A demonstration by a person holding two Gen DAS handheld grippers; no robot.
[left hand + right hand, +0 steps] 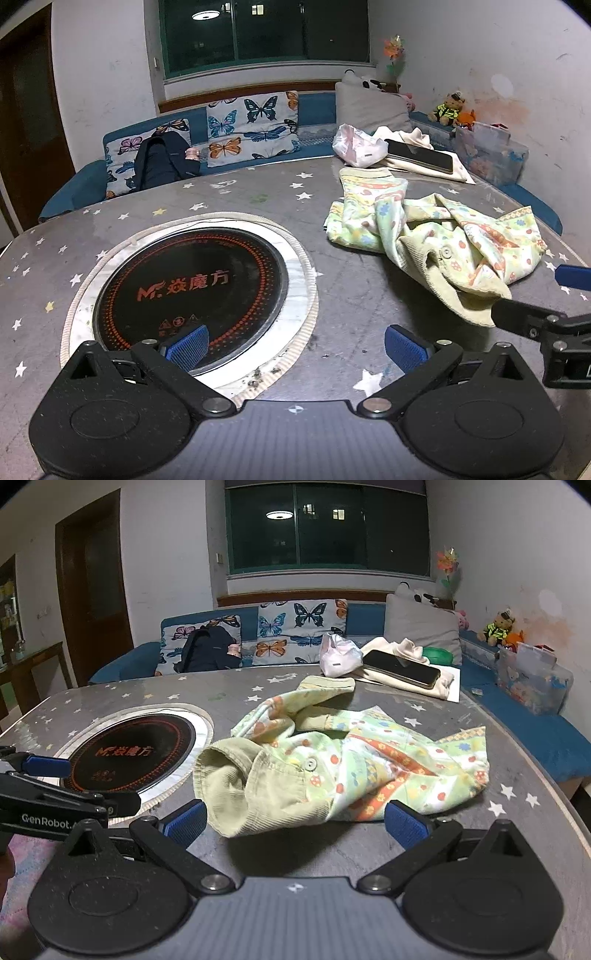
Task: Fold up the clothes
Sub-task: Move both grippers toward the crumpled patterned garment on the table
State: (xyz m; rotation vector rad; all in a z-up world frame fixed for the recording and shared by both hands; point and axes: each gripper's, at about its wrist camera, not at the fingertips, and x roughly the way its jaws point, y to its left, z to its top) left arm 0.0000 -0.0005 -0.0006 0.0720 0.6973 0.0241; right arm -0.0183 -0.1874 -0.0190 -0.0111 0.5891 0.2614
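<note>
Both hand-held grippers, left (295,347) and right (295,823), wide open, empty; crumpled garment (343,760) on surface (517,834) beside cooktop (136,753); risk: pinching several bunched layers together.

The crumpled pale-green printed cloth garment (343,764) looks soft and matt on the glossy grey star-patterned table (424,849), beside a shiny black glass cooktop (136,753).

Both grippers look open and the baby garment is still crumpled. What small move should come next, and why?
Probably ease the right gripper forward onto the baby garment's ribbed cuff and close. The garment lies bunched on the table, unheld, with that cuff nearest the open fingers; the left gripper faces the cooktop.
</note>
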